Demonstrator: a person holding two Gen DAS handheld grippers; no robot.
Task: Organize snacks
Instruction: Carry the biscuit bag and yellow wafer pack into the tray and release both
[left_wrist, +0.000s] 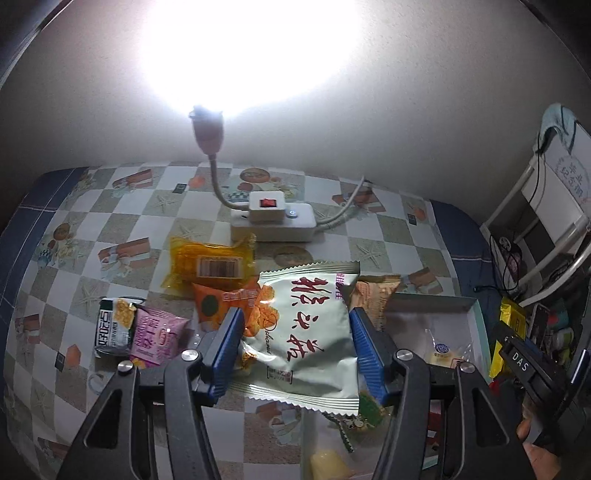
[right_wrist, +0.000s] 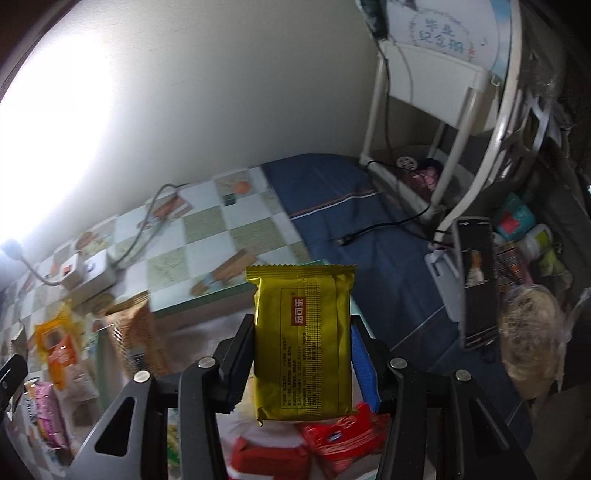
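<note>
My left gripper (left_wrist: 295, 325) is shut on a pale green snack bag with red characters (left_wrist: 310, 332) and holds it above the table, beside a white box (left_wrist: 476, 317) that holds a few small snacks. My right gripper (right_wrist: 303, 332) is shut on a yellow snack packet (right_wrist: 304, 350), held upright over red packets (right_wrist: 332, 439). On the table lie an amber packet with a barcode (left_wrist: 210, 266), an orange packet (left_wrist: 218, 299), a pink packet (left_wrist: 159, 332), a green-white packet (left_wrist: 114, 326) and a brown packet (left_wrist: 373, 295).
A white power strip with a red switch (left_wrist: 273, 218) and a gooseneck lamp (left_wrist: 207, 125) stand at the table's back by the wall. A white rack (right_wrist: 424, 129), a phone on a stand (right_wrist: 476, 284) and cluttered items (right_wrist: 524, 236) sit to the right.
</note>
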